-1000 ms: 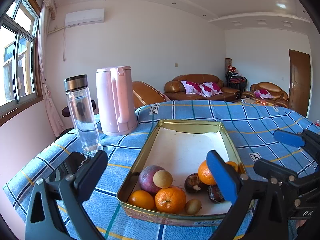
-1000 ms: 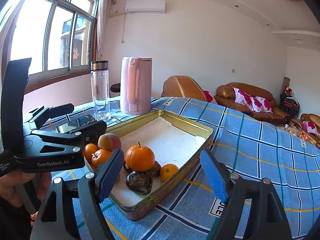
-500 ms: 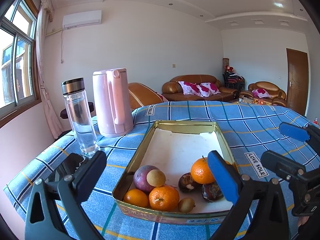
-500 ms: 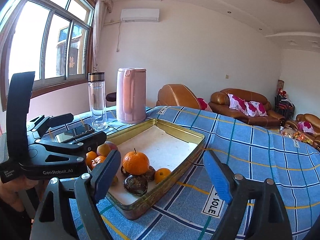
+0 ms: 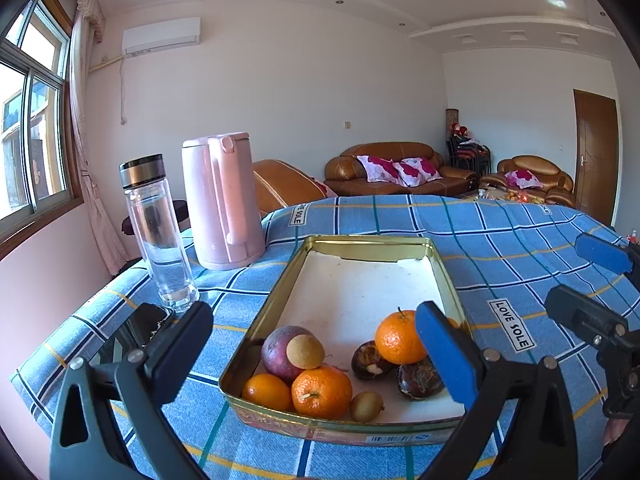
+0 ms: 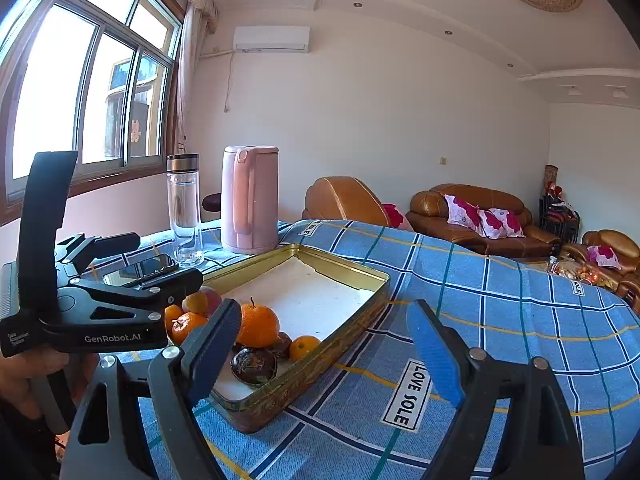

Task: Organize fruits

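Note:
A gold metal tray (image 5: 374, 243) (image 6: 360, 274) lies on the blue checked tablecloth. Its near end holds a purple passion fruit (image 5: 278, 354) with a small tan longan (image 5: 305, 351) on it, several oranges (image 5: 322, 392) (image 6: 258, 325), dark wrinkled fruits (image 5: 420, 380) (image 6: 254, 365) and a small brown fruit (image 5: 367, 406). My left gripper (image 5: 316, 344) is open and empty, held above and before the tray's near end. My right gripper (image 6: 324, 344) is open and empty, to the right of the tray; it also shows in the left wrist view (image 5: 592, 280).
A pink kettle (image 5: 220, 202) (image 6: 250, 200) and a clear water bottle (image 5: 158, 232) (image 6: 184, 210) stand left of the tray. A phone (image 5: 136, 330) lies flat near the bottle. Sofas (image 5: 400, 174) stand beyond the table's far edge.
Both grippers have drawn back and risen a little from the tray, so the fruits look lower and farther. Nothing was grasped and the fruits have not moved.

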`<state>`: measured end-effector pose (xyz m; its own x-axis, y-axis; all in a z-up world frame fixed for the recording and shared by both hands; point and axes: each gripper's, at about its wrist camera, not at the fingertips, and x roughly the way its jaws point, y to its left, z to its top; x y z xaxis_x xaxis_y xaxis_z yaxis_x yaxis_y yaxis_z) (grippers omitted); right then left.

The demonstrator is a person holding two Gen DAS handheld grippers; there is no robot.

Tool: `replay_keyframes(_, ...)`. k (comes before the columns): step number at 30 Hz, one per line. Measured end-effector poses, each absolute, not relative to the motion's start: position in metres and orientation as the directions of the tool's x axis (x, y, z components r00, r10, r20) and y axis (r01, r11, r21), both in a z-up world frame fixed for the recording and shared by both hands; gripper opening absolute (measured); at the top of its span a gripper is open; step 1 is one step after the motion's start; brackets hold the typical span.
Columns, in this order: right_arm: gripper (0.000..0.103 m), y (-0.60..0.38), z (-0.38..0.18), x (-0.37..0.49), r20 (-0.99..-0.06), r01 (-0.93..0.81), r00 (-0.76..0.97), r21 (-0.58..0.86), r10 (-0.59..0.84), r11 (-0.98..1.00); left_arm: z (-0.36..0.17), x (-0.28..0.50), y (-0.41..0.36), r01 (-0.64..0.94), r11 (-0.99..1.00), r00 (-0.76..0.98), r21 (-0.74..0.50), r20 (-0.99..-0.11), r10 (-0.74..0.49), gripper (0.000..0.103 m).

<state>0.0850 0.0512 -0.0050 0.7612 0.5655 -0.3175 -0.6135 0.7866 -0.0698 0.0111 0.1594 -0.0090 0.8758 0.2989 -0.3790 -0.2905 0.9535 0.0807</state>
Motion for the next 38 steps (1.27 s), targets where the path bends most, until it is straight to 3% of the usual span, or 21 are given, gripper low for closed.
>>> replay_keyframes(38, 0.086, 0.024, -0.009, 0.081, -0.311, -0.572, 0.794, -0.091, 0.523, 0.815, 0.001, 0.008, 0.134, -0.255, 0.959, 0.901, 0.125, -0.329, 0.283, 0.103)
